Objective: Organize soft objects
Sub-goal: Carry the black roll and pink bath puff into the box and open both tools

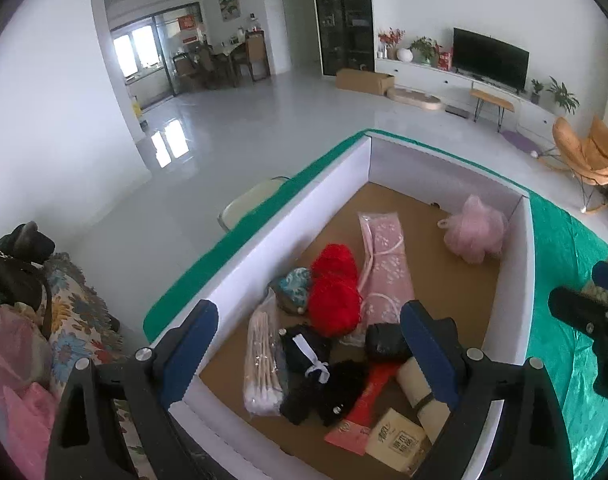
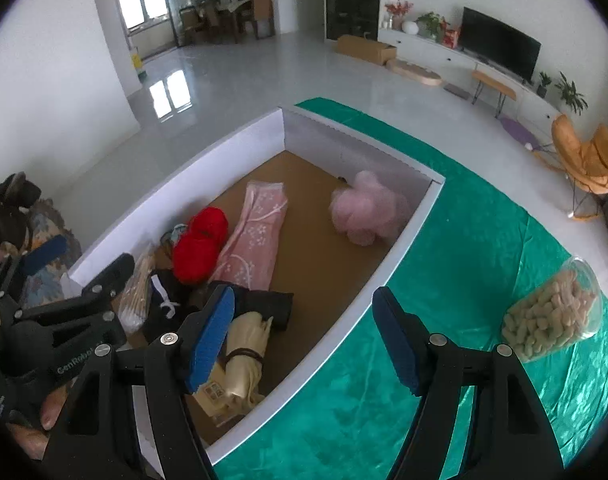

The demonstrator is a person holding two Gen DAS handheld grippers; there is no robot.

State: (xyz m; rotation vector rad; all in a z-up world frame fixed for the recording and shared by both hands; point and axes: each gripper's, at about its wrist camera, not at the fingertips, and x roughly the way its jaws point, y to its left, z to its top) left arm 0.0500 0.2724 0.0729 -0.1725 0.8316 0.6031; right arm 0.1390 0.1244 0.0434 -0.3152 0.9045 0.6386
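A: Where are the soft objects sitting?

B: Inside the white box [image 2: 400, 240] on the green cloth [image 2: 464, 240]: a pink bath pouf [image 2: 366, 208] is lying by its far wall, red yarn [image 2: 200, 240] beside a pink pouch [image 2: 254, 236] nearer its middle.

A: And the claws?

B: The left gripper [image 1: 308, 356] is hovering above the box's near end, jaws spread wide, gripping nothing. The right gripper [image 2: 304, 340] is straddling the box's right wall, likewise wide and empty. A bag of pale pellets [image 2: 552, 316] is waiting outside the box.

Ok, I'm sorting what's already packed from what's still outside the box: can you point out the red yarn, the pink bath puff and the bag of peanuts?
red yarn [image 1: 334, 288]: left wrist view, middle of the two balls.
pink bath puff [image 1: 476, 230]: left wrist view, centre of the mesh.
bag of peanuts [image 2: 552, 314]: right wrist view, middle of the clear bag.
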